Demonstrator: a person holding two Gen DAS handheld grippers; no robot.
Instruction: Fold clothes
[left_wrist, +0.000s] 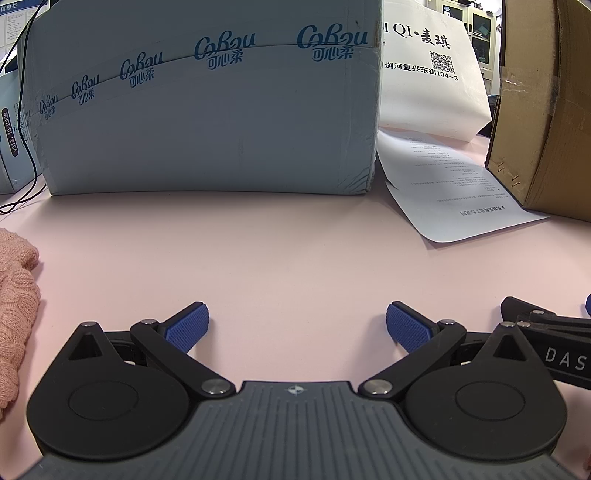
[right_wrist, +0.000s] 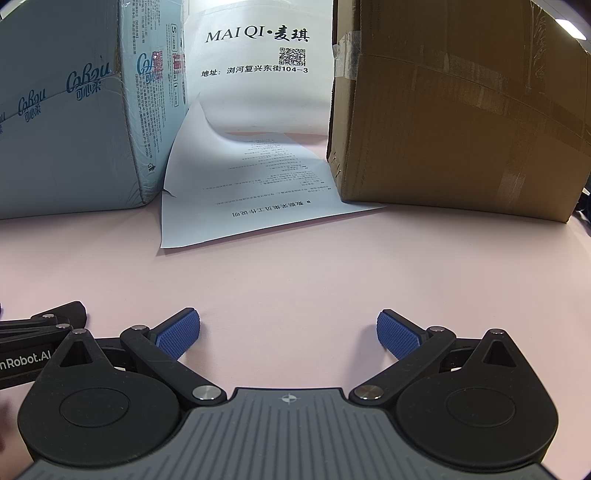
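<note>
A pink knitted garment (left_wrist: 14, 310) lies bunched at the far left edge of the left wrist view, on the pink table (left_wrist: 277, 251). My left gripper (left_wrist: 297, 325) is open and empty, low over the bare table, to the right of the garment and apart from it. My right gripper (right_wrist: 288, 334) is open and empty over the bare table; the garment is not in its view. The two grippers sit side by side: part of the right one shows at the right edge of the left wrist view (left_wrist: 546, 332), part of the left one at the left edge of the right wrist view (right_wrist: 40, 332).
A pale blue carton (left_wrist: 207, 99) stands straight ahead of the left gripper. A brown cardboard box (right_wrist: 458, 110) stands at the right. Between them lie a printed sheet (right_wrist: 255, 184) and a white bag (right_wrist: 258, 74). A black cable (left_wrist: 26, 147) hangs at the left.
</note>
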